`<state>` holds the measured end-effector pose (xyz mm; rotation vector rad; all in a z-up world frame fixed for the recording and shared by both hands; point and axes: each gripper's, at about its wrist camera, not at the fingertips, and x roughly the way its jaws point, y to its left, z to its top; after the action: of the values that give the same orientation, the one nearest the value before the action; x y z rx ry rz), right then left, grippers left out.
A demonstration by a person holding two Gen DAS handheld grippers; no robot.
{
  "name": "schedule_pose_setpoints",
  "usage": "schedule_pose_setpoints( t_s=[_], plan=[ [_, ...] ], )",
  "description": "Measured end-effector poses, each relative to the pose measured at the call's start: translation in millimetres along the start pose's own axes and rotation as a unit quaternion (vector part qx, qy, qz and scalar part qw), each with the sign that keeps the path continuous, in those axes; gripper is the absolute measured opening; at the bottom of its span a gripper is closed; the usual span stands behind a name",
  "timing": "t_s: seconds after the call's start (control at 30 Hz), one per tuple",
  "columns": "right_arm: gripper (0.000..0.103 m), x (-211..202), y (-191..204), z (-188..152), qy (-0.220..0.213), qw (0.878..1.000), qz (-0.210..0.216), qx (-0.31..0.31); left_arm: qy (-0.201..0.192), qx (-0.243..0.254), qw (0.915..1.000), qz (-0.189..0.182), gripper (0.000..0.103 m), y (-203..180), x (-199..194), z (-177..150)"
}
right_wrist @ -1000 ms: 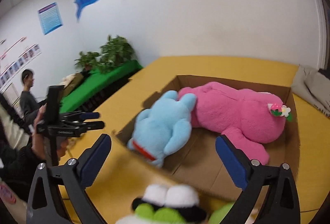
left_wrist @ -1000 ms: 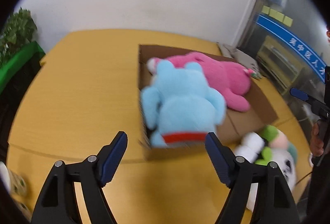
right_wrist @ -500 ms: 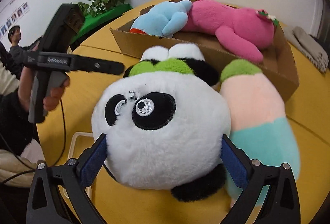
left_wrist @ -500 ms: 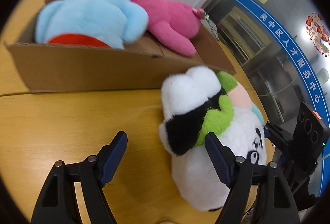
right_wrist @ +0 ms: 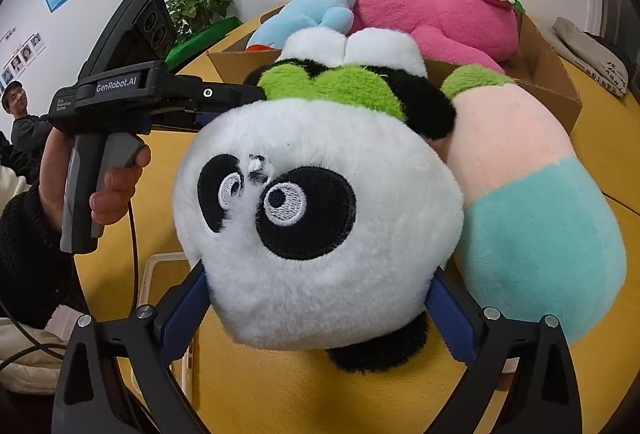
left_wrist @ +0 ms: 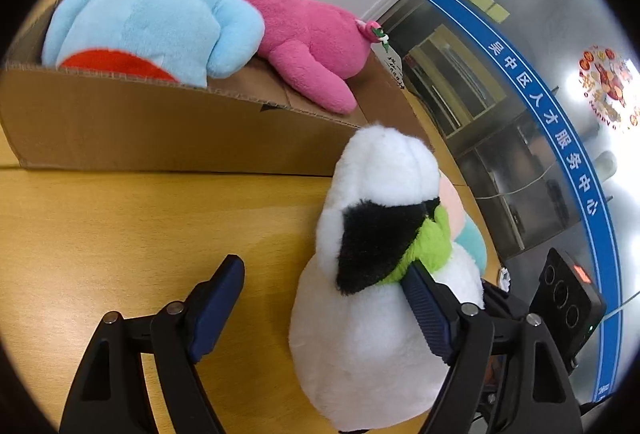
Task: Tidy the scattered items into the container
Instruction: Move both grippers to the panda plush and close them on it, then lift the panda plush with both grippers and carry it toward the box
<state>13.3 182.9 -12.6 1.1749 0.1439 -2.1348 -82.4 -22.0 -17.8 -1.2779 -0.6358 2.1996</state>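
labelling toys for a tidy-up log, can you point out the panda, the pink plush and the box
panda [right_wrist: 320, 218]: right wrist view, on its white face
pink plush [left_wrist: 308, 38]: left wrist view, on its body
box [left_wrist: 140, 130]: left wrist view, on the near cardboard wall

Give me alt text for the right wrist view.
A panda plush fills the frame, its head between the right tool's blue fingers. Behind it, a cardboard box holds a pink plush and a blue plush.
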Motion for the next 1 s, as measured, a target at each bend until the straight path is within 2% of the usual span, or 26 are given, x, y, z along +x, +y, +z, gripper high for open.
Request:
schedule_pose_setpoints(
  t_s=[0.2, 0.3, 0.37, 0.4, 0.47, 0.6, 0.67, 0.87, 1.0],
  plan=[
    [0.1, 1.6, -2.6, 1.7, -0.01, 1.0, -0.001, 0.008, 0.007, -0.02, 0.9994, -0.028, 0.081, 6.8, 3.9, -2.2],
    [0.1, 1.6, -4.0, -0.1, -0.01, 1.0, 0.001, 0.013, 0.01, -0.033, 0.9969, -0.071, 0.081, 10.6, 5.5, -4.5],
    [0.1, 2.6, -4.8, -1.5, -0.007, 1.0, 0.003, 0.017, 0.018, -0.036, 0.9927, -0.114, 0.08, 10.7, 7.8, -6.3],
    [0.1, 3.9, -5.1, -2.5, -0.004, 1.0, 0.004, 0.018, 0.024, -0.034, 0.988, -0.149, 0.08, 9.2, 8.7, -7.9],
    [0.1, 4.3, -5.8, -4.1, -0.002, 1.0, 0.004, 0.02, 0.021, -0.025, 0.9858, -0.165, 0.081, 5.1, 9.4, -9.9],
    [0.099, 3.0, -7.5, -5.1, -0.002, 1.0, 0.005, 0.028, 0.034, -0.052, 0.9857, -0.157, 0.081, 12.7, 25.6, -6.6],
    [0.098, 1.3, -5.9, -3.6, -0.002, 1.0, 0.0, 0.025, 0.04, -0.044, 0.9872, -0.148, 0.083, 9.0, 29.6, -5.6],
    [0.098, -5.3, -8.2, -5.6, -0.012, 1.0, 0.005, 0.026, 0.037, -0.037, 0.9887, -0.14, 0.07, 5.7, 24.4, -3.8],
    [0.098, -26.0, -15.2, -1.7, -0.048, 0.997, 0.032, 0.05, 0.035, -0.039, 0.9892, -0.137, 0.069, 7.9, 21.4, -5.4]
  ],
)
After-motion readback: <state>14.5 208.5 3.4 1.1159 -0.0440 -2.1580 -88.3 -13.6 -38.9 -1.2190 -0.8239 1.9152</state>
